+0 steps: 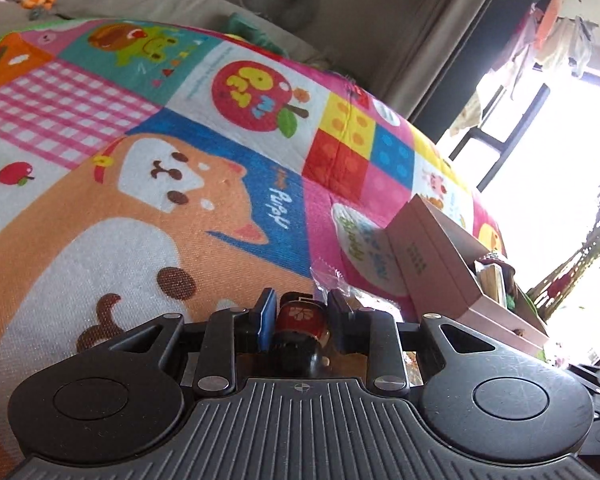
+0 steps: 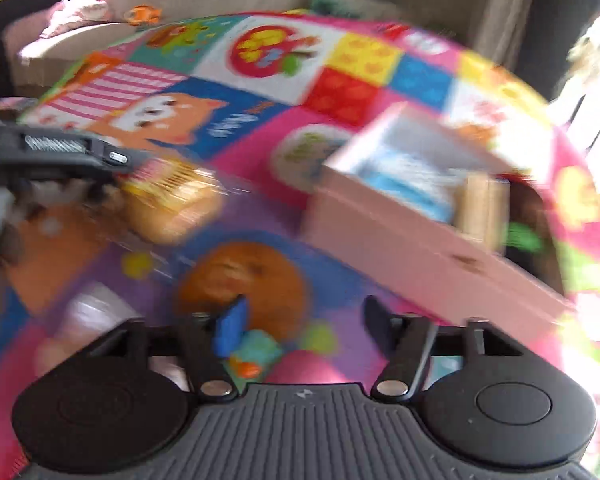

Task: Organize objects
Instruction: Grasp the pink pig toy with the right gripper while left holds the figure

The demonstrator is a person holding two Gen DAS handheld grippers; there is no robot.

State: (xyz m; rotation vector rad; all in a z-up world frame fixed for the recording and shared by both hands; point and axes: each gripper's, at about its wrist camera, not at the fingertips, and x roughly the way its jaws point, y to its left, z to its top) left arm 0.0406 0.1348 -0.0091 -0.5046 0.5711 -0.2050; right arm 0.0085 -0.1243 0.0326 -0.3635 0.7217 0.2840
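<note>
Clamped between the pads of the left gripper (image 1: 300, 312) is a small wooden doll (image 1: 300, 332): dark rounded head toward the camera, red body with a pale leaf-like mark. It hangs above the colourful play mat (image 1: 160, 200), beside a clear wrapper (image 1: 332, 280) and near the pink box (image 1: 440, 264). Blurred, the right gripper (image 2: 304, 320) stands spread over the mat with nothing between its fingers.

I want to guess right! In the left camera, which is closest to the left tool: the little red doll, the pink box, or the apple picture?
1. Little red doll: between the left tool's fingers.
2. Pink box: right, on the mat.
3. Apple picture: farthest, up the mat.
</note>
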